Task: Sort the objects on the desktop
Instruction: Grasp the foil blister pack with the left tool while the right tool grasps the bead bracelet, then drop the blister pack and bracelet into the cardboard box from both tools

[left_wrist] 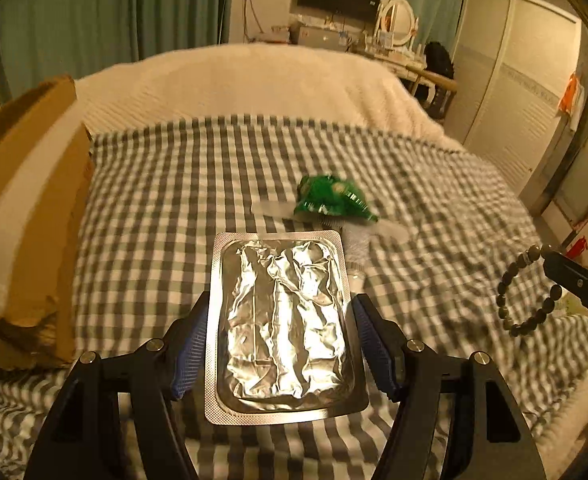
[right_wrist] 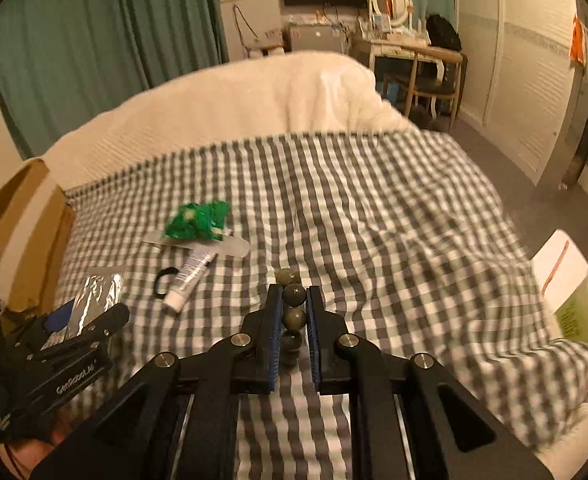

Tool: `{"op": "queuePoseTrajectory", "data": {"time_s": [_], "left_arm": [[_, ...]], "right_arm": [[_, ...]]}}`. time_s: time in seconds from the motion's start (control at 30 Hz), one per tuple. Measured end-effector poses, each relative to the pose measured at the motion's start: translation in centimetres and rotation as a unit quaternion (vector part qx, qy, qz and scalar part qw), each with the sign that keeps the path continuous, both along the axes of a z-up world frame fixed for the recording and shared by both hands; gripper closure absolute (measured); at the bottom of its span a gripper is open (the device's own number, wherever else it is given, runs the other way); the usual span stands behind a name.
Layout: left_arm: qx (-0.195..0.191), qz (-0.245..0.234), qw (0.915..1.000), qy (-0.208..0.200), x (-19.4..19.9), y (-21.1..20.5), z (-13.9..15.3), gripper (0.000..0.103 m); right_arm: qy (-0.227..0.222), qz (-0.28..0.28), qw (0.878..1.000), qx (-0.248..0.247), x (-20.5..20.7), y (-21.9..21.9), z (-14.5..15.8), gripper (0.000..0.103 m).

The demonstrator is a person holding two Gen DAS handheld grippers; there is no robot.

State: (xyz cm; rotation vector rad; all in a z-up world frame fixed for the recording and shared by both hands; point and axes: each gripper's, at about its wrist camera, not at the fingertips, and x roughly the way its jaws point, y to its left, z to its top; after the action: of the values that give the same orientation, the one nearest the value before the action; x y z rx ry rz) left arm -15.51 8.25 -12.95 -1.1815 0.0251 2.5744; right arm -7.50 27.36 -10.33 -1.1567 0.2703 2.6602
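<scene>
Currently left gripper (left_wrist: pixel 279 344) clamps foil pack (left_wrist: pixel 279 320) by its edges, right gripper (right_wrist: pixel 294 312) pinches bead bracelet (right_wrist: pixel 294 304) — carry both level to cardboard box (left_wrist: pixel 25 208) — don't squeeze harder

Crinkled shiny foil pack (left_wrist: pixel 281 320), matt bead bracelet (left_wrist: pixel 526 292), soft checked cloth bedspread (left_wrist: pixel 213 168) (woven), brown cardboard box (left_wrist: pixel 33 200)

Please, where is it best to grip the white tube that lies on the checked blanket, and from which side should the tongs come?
Grip the white tube across the middle of its body, coming from above, with the jaws crosswise to its length. It lies flat and slanted, cap toward the camera, its far end under the clear sleeve, and a black loop sits close beside the cap end.
</scene>
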Motion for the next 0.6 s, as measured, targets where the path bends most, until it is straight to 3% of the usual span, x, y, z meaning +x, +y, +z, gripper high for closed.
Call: {"op": "queuePoseTrajectory", "data": {"time_s": [0.33, 0.53, 0.6], "left_arm": [[0.034, 0.013, 0.9980, 0.051, 3.8, -4.4, 6.8, 0.033], [0.081, 0.058, 0.9919, 0.079, 4.5, -10.5, 12.4, 0.033], [0.079, 0.075, 0.9898, 0.092, 4.4, -12.8, 14.2, 0.033]], "right_arm": [[0.046, 0.022, 0.999, 0.012, 4.8, -3.5, 6.1, 0.092], [0.066, 0.084, 0.994, 0.004, 4.3, -8.4, 10.5, 0.092], [0.083, 0.111, 0.990, 0.002, 3.8, -10.6, 12.4, 0.092]]}}
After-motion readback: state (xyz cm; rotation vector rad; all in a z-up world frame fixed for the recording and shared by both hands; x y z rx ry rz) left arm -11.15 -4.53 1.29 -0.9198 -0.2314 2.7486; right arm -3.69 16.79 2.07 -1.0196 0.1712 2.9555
